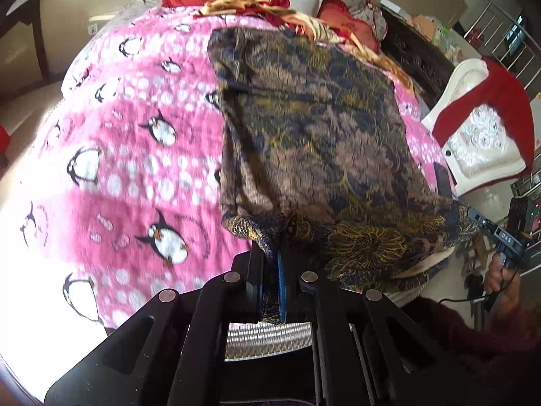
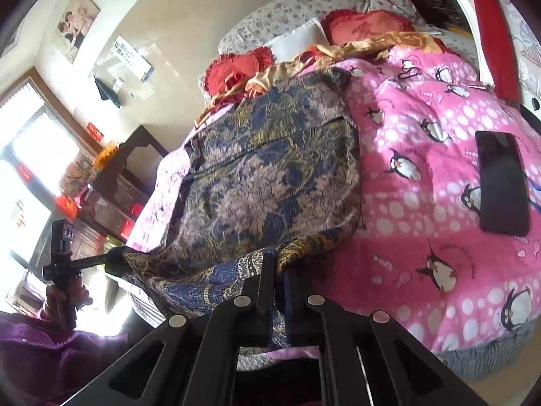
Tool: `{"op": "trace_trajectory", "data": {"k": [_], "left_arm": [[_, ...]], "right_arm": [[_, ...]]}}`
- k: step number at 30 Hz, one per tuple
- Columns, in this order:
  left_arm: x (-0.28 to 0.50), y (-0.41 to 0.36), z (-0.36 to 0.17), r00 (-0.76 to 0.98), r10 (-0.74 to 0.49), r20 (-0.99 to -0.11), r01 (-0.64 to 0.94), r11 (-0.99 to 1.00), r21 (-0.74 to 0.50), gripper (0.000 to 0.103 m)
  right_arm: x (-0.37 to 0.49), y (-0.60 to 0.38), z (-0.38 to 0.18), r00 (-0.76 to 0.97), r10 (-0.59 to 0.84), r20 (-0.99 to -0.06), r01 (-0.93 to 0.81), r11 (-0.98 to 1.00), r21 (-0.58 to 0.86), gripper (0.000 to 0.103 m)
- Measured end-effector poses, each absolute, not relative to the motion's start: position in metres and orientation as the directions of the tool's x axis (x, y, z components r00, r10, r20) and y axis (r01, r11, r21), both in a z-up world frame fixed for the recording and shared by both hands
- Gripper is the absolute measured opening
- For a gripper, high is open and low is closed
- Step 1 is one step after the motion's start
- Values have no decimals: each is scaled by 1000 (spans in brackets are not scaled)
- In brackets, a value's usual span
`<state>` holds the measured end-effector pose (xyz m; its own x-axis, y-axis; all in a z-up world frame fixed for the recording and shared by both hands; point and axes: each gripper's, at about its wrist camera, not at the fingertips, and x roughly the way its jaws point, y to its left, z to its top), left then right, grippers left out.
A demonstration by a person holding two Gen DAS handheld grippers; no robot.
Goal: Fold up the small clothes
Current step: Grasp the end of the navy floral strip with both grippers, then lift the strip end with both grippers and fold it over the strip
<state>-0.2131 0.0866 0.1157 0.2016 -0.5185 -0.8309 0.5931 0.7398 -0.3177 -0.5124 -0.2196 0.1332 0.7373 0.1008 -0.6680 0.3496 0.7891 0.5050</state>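
Underneath everything lies a bed covered by a fluffy pink fleece blanket printed with penguins and white dots (image 1: 135, 155), and on it rests the task's thing, a blue, gold and brown paisley-patterned garment (image 1: 314, 128), spread flat with its near hem lifted off the blanket. The left gripper (image 1: 275, 257) is clamped tight on the hem's left corner; the right gripper (image 2: 279, 270) is pinched closed on the other corner (each shows in the other's view too, at the cloth's edge). Beside the garment on the blanket lies 1 black smartphone (image 2: 502, 182), screen dark. Red heart-shaped cushions (image 2: 365, 27) and a crumpled red-and-gold cloth (image 1: 257, 5) sit at the head of the bed. Around it: cream walls, a framed photograph (image 2: 77, 22), a bright window (image 2: 30, 155) and a white chair draped with red cloth (image 1: 483, 121).
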Motion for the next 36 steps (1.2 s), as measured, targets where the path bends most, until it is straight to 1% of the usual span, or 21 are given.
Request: {"op": "trace_trajectory", "data": {"k": [7,13,19,25,36], "left_arm": [[-185,78,136,256,-538,-803,582,749,-317,5],[-151,66,154,300,-559,-773,566,756,-328,5],[-110,35,163,352,-547,-760,572,768,-288,5],[-67,5,160,382,-532,-756,560,784,-268,5],[16,-47,128,393,-473,-789,511,825,-240,5]], "right_arm": [[-493,-239,153,790,70,-609,345,770,536,4],[-463,-264,169,811,24,-584,353,777,522,4],[-412,-293,183,820,-6,-572,357,787,503,4],[-364,-326,184,813,-27,-582,381,780,496,4],[-273,-377,162,750,-54,-659,447,775,446,4]]}}
